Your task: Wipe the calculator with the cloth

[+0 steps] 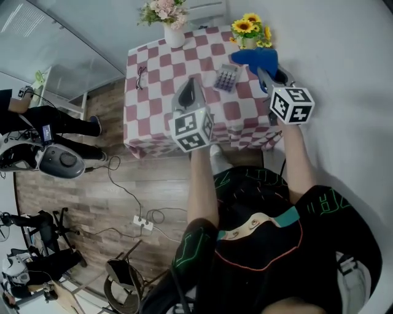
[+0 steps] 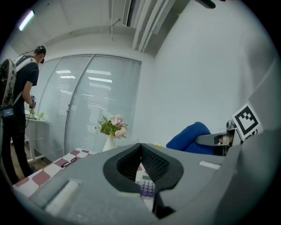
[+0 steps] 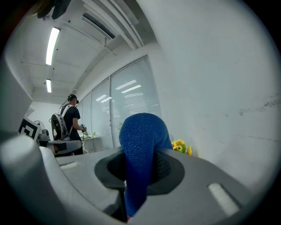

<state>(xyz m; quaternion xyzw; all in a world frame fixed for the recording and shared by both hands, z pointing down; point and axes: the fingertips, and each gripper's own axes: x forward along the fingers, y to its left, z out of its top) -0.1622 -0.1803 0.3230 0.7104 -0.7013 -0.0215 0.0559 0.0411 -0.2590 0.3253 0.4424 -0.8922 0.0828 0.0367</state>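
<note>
The calculator lies flat on the red-and-white checked table, towards its far right. My right gripper is shut on a blue cloth, held up just right of the calculator; in the right gripper view the cloth bulges up from between the jaws. My left gripper hovers left of and nearer than the calculator. Its jaws meet at the tips with nothing between them. The left gripper view shows the left gripper over the calculator's purple keys, with the cloth to the right.
A white vase of pink flowers and a pot of sunflowers stand at the table's far edge. Glasses lie at its left. A white wall runs along the right. A person stands off to the left; cables and a power strip lie on the floor.
</note>
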